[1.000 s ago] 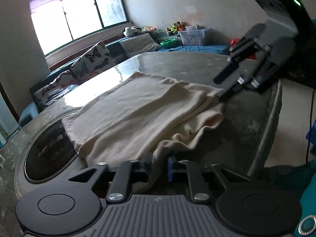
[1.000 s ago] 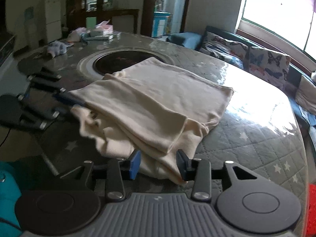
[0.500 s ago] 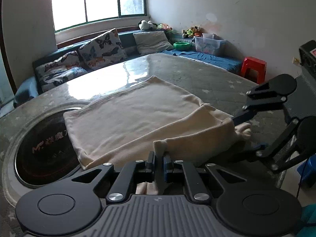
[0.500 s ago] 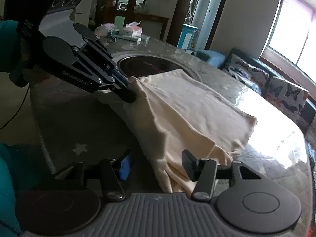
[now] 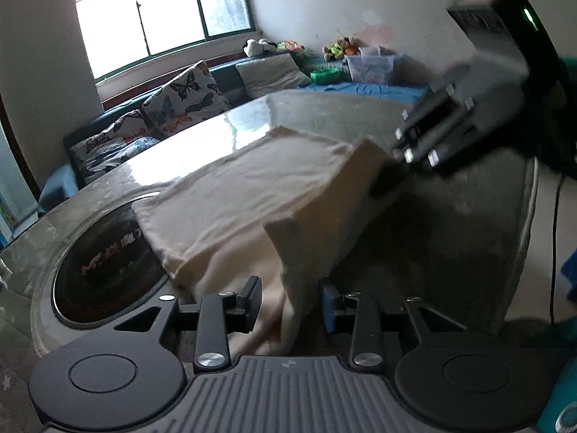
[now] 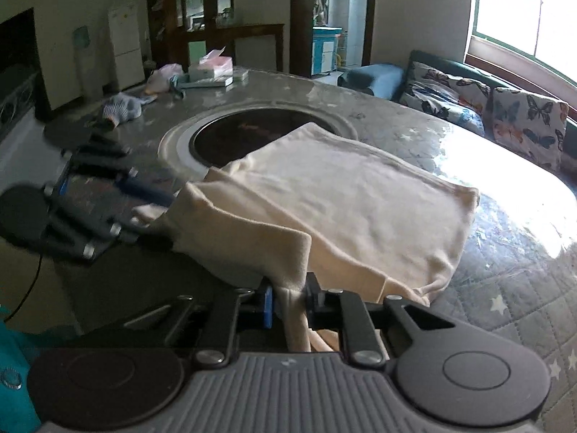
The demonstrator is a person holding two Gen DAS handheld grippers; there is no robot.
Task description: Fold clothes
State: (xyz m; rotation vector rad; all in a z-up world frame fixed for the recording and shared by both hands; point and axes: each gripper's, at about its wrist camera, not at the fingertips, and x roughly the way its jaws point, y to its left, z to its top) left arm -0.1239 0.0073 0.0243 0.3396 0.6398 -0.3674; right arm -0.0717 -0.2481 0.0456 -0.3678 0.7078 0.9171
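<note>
Beside the round black inset (image 6: 259,137) in the table, our 2 grippers swap roles: the left gripper (image 5: 290,301) opens off the cream garment (image 6: 346,195) as the right gripper (image 6: 288,297) pinches its near edge, so folding continues.

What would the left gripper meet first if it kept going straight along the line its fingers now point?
Most likely the cream garment: a fold of it already hangs between the opening jaws of the left gripper, with the folded stack directly ahead on the table. Depth is unclear.

Window (image 5: 162,18) daylight glares on tabletop (image 6: 505,166); motion-blurred, fisheye-warped edges.
</note>
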